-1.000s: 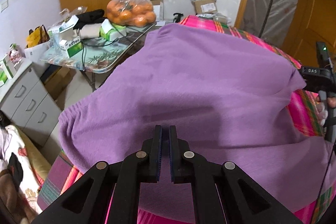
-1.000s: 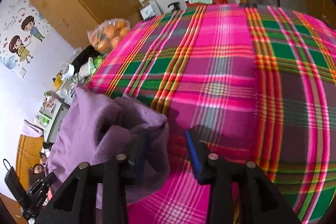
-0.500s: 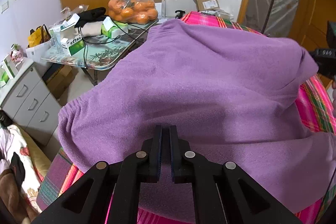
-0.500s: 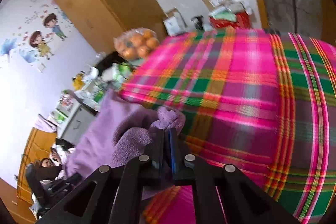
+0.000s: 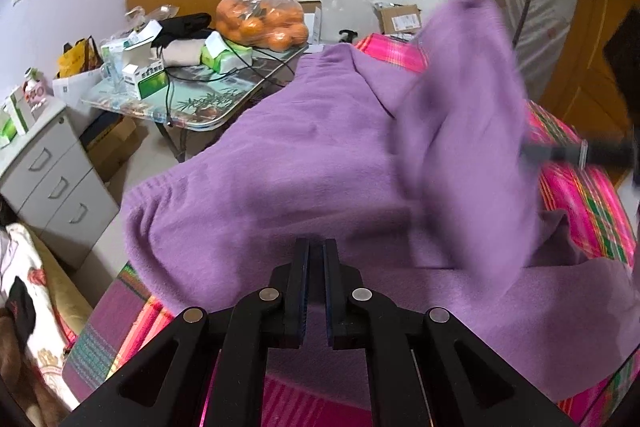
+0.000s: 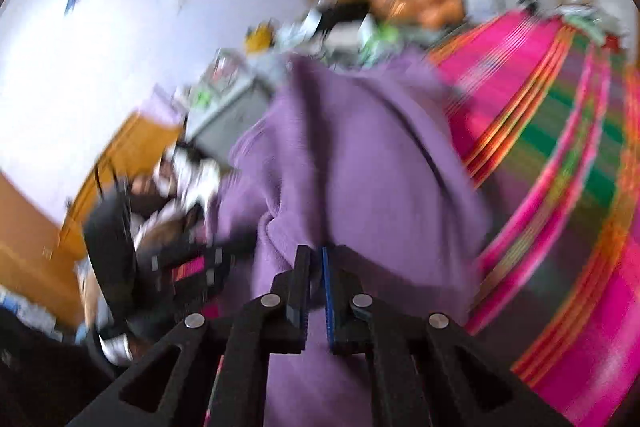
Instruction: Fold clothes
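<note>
Left gripper (image 5: pixel 316 255): I am holding it low over the near edge of the garment; the jaws are standing almost together with a thin fold of purple cloth showing in the slit, so I am reading it as clamped on the garment.
Right gripper (image 6: pixel 316 263): I am gripping a bunched corner of the garment; the jaws are nearly closed with cloth pinched between them. The right wrist view is blurring heavily.
Garment (image 5: pixel 320 163): purple fleece, lying spread over the plaid bed cover, its left hem hanging off the bed edge. The right-hand part is lifting up off the bed in a tall, blurred flap (image 5: pixel 472 99), standing above the flat part.
Garment, right wrist view (image 6: pixel 360 167): draping from my right jaws in a heap, with the bed cover to its right.
Bed cover (image 5: pixel 588 199): pink, green and orange plaid, showing to the right of and under the garment.
Other device: a dark bar (image 5: pixel 580 153) is crossing the far right of the left wrist view, touching the raised flap; too blurred to say more.
Side table (image 5: pixel 208 107): glass-topped, beyond the bed to the left, carrying a bag of oranges (image 5: pixel 262 17) and boxes.
Drawers (image 5: pixel 52 179): grey, at the left, apart from the bed.
</note>
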A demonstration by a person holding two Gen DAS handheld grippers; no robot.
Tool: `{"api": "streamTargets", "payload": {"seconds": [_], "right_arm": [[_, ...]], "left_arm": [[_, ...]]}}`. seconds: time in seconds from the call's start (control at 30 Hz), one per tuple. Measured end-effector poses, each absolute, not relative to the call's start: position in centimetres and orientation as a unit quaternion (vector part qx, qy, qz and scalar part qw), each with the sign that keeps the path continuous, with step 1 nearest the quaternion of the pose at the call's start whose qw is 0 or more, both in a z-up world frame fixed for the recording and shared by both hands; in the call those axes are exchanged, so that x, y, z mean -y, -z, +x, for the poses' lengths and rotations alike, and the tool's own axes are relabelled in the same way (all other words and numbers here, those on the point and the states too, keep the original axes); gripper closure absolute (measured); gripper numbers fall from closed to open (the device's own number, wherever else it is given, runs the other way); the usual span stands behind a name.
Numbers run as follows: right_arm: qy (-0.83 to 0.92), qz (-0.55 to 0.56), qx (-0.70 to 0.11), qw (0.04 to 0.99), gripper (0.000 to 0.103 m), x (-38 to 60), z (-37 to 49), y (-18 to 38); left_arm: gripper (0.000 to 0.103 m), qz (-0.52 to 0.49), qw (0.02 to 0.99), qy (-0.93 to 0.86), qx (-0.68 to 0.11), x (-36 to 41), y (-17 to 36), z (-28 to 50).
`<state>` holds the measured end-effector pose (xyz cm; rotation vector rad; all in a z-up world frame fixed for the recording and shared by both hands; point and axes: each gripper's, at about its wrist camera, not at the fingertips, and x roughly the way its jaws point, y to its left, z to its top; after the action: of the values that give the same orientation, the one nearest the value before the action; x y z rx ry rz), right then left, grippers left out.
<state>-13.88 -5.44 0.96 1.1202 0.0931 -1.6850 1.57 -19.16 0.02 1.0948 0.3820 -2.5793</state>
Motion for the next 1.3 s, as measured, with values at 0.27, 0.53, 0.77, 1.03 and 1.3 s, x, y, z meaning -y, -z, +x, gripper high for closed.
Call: {"api": "streamTargets", "payload": {"seconds": [0.27,0.53,0.77,1.03,1.3], "right_arm": [[0.778,0.419,0.021,0.468,0.061,1.5,-15.7,-2.6],[0.791,0.439,0.012,0.427,0.056,3.3,-19.1,0.3],[0.757,0.48,0.022,0.444,0.1,4.6,-20.7,2.4],[0.851,0.383,0.048,0.358,0.103,-3.9,-21.7,-5.0],[0.853,0.403,0.118,0.311,0.087,-11.8,-22.6,-4.9]], "left_arm": [[0.097,0.376,0.154,0.903,-0.143,19.6,0.1,2.0],[0.097,0.371,0.152,0.904,-0.15,19.9,0.3,2.3],[0.097,0.37,0.15,0.904,-0.15,20.0,0.3,2.3],[0.097,0.372,0.151,0.905,-0.142,19.7,0.3,2.2],[0.097,0.374,0.154,0.904,-0.138,19.6,0.3,2.0]]}}
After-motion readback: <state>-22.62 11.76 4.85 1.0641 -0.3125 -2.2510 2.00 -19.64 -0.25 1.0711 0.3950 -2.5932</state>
